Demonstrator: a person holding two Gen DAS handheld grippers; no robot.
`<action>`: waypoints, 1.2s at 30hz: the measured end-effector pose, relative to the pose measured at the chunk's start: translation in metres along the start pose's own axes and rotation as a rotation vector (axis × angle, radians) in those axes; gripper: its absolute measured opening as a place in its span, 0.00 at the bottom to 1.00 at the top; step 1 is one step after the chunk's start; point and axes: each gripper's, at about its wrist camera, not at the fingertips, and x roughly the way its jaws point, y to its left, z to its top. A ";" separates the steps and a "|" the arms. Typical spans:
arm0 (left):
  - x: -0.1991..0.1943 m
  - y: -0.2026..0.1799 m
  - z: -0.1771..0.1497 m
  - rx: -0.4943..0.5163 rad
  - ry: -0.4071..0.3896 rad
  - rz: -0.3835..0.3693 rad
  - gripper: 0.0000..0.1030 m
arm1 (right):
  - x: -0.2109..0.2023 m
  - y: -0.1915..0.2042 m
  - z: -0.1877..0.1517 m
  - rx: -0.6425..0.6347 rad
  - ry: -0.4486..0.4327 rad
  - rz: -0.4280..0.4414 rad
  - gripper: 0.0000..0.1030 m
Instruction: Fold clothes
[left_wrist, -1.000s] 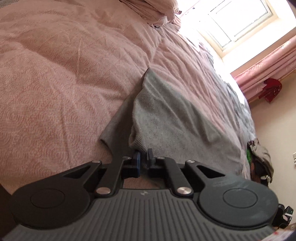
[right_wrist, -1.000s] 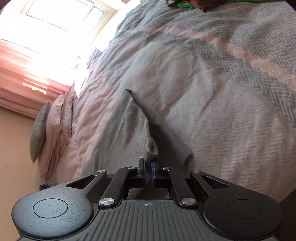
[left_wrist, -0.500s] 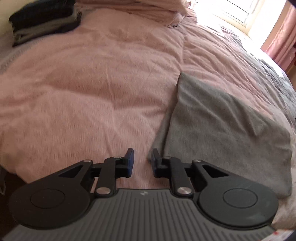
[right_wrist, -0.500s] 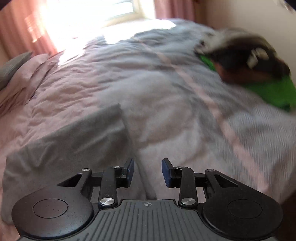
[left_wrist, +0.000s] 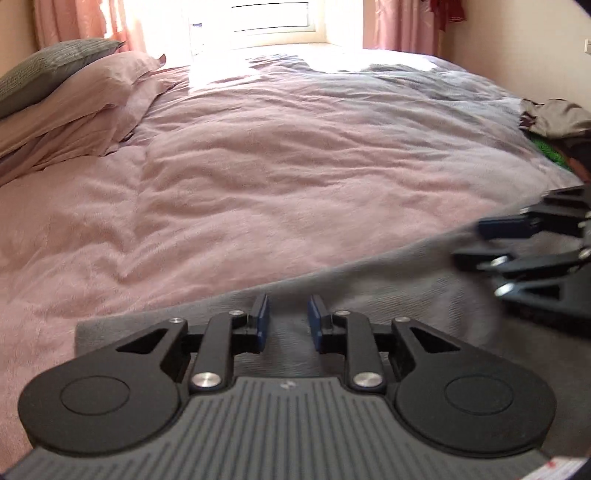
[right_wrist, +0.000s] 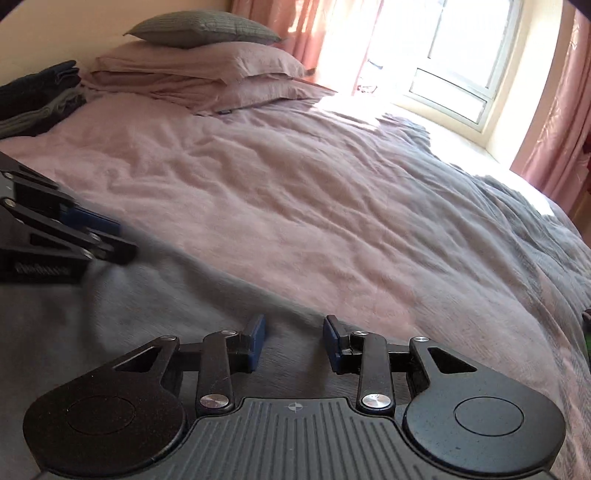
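A grey garment (left_wrist: 388, 284) lies flat on the pink bed cover (left_wrist: 258, 166), near the bed's front edge. My left gripper (left_wrist: 287, 321) hovers just over the garment's left part, open, with nothing between its blue pads. In the right wrist view the same garment (right_wrist: 147, 295) spreads under my right gripper (right_wrist: 294, 339), which is also open and empty. Each gripper shows in the other's view: the right gripper (left_wrist: 471, 242) at the right edge, blurred, and the left gripper (right_wrist: 120, 238) at the left edge. Both sit low over the cloth, side by side.
Pink pillows (right_wrist: 207, 70) topped by a grey cushion (right_wrist: 203, 27) lie at the head of the bed. A stack of folded dark clothes (right_wrist: 37, 99) sits beside them. Loose clothes (left_wrist: 554, 122) are piled at the right. A grey blanket (right_wrist: 535, 229) covers the foot end, below a bright window (right_wrist: 454, 55).
Both grippers were shut on the garment's edge a second ago, then opened and let go. Both have since turned to face the window and hang over the flat garment.
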 end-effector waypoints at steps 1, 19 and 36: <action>0.002 0.016 -0.006 -0.023 0.002 0.033 0.21 | -0.002 -0.019 -0.007 0.022 0.011 -0.051 0.30; -0.066 0.040 -0.064 -0.095 0.083 0.134 0.20 | -0.066 0.010 -0.029 0.199 0.122 -0.025 0.51; -0.167 0.045 -0.116 -0.181 -0.035 0.194 0.24 | -0.174 0.009 -0.103 0.263 -0.025 -0.060 0.52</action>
